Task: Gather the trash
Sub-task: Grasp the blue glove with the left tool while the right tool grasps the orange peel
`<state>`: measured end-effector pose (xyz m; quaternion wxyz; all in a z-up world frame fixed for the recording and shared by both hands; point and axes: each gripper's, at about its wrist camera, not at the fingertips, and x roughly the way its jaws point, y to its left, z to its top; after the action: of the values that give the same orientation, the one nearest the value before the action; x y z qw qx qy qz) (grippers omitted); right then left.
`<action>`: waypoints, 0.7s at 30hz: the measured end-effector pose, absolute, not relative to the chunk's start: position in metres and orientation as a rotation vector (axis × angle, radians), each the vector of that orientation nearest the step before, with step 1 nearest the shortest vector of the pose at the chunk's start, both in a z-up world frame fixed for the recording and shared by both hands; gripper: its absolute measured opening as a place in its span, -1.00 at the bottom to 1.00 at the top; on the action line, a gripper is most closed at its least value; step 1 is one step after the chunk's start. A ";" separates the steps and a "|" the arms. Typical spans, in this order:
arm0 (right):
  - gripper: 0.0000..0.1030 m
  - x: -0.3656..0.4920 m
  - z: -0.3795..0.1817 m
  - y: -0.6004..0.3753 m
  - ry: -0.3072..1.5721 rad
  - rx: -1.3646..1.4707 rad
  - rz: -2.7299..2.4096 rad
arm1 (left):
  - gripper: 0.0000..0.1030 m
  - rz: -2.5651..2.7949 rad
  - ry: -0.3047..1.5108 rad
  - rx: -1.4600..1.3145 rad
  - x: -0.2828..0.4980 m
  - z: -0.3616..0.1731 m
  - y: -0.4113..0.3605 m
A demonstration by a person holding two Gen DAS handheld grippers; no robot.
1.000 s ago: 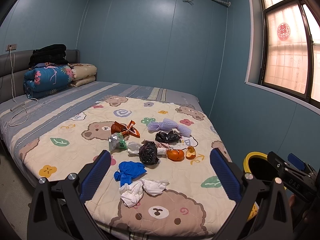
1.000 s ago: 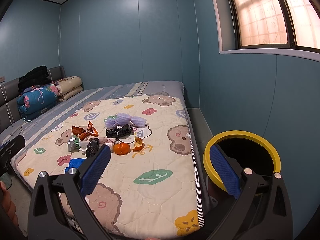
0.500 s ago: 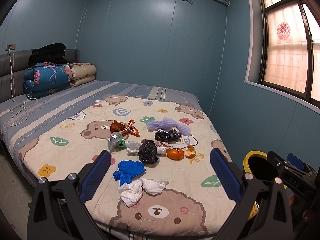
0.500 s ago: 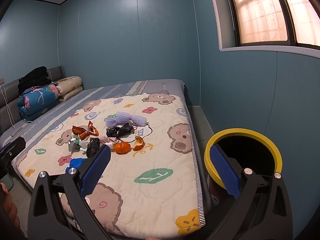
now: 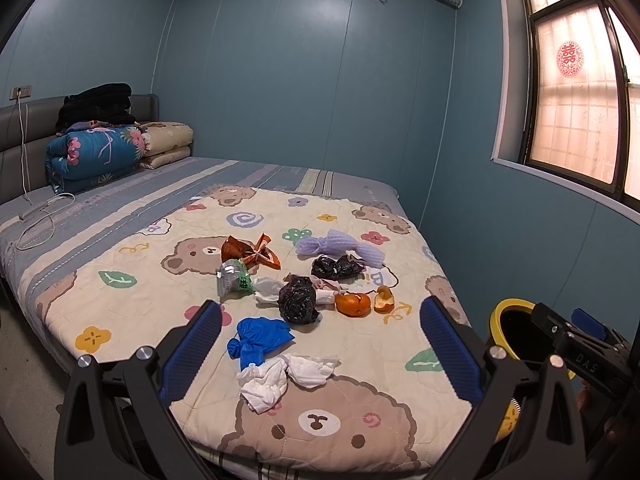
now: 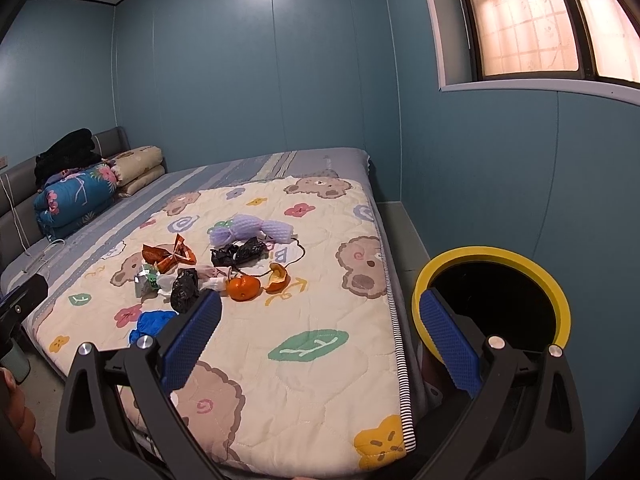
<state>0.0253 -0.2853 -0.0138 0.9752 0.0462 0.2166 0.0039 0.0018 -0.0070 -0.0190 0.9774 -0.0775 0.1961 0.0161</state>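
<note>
Blue-walled room; bed [image 5: 132, 288] strewn with trash [image 5: 298, 298]. We hold left tongs [image 5: 320, 344] and right tongs [image 6: 320, 332] wide apart, empty; yellow-rimmed bin [image 6: 496, 258] alongside.

1. Bed under a cream bear-print quilt [image 5: 132, 300].
2. Ahead of the tongs: crumpled white tissues [image 5: 280, 376], knotted blue glove [image 5: 260, 338], black bag [image 5: 298, 300], orange, possibly a tangerine [image 5: 353, 304].
3. Far left: folded blankets [image 5: 96, 152].

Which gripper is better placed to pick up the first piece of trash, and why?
Probably the left gripper: it is open and points at the white tissue and blue glove near the bed's edge. The right gripper, also open, points between the trash and the yellow-rimmed bin.
</note>
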 end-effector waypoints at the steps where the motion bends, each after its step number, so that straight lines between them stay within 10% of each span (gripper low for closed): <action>1: 0.85 0.027 -0.014 -0.285 0.441 0.097 0.014 | 0.87 0.033 0.399 -0.155 0.004 -0.018 -0.006; 21: 0.85 0.121 -0.028 -0.270 0.526 0.026 0.203 | 0.87 0.016 0.579 -0.088 0.063 -0.072 0.066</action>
<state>0.1207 -0.2701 -0.0276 0.9605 0.0127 0.2595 0.1001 0.0634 0.0657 -0.0718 0.9574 -0.0435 0.2853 0.0078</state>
